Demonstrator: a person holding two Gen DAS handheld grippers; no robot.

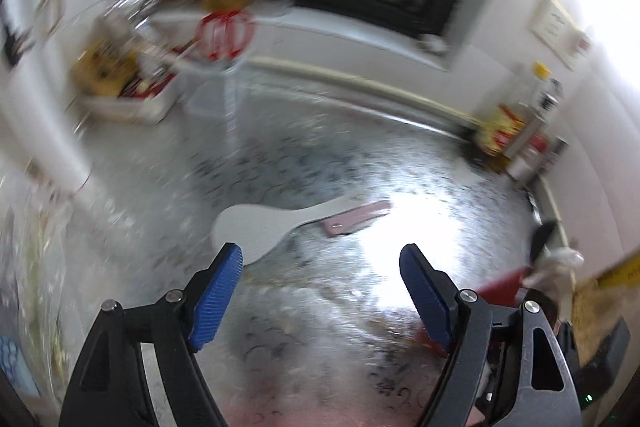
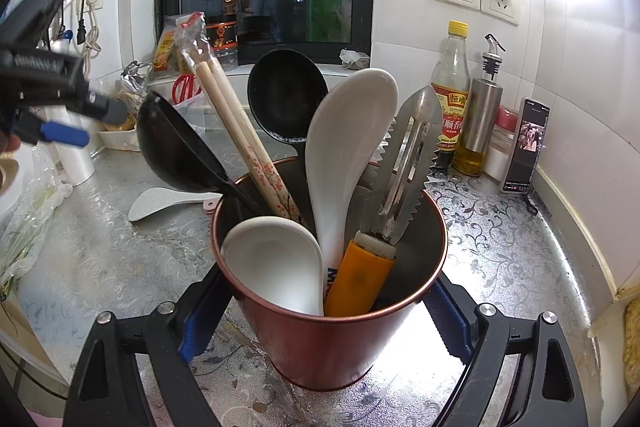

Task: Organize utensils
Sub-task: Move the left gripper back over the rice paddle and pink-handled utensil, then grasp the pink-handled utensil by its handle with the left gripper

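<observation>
The left gripper (image 1: pixel 320 291) hangs wide apart and empty above a white plastic rice paddle (image 1: pixel 256 227) lying on the silver-patterned table (image 1: pixel 304 163); the right gripper (image 2: pixel 324 315) clamps a copper-red metal utensil cup (image 2: pixel 332 343).

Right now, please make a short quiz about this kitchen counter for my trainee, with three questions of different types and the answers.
1. True or false: the white rice paddle already stands inside the copper cup.
2. What does the right gripper hold? A) the copper cup B) a bottle C) nothing
3. Fill in: the tool in the cup with toothed metal edges has a handle of ____ colour.

Key
1. False. The paddle lies flat on the counter, beside a pink utensil.
2. A. Its pads press on both sides of the cup, while the left gripper is open and empty.
3. Orange.
</observation>
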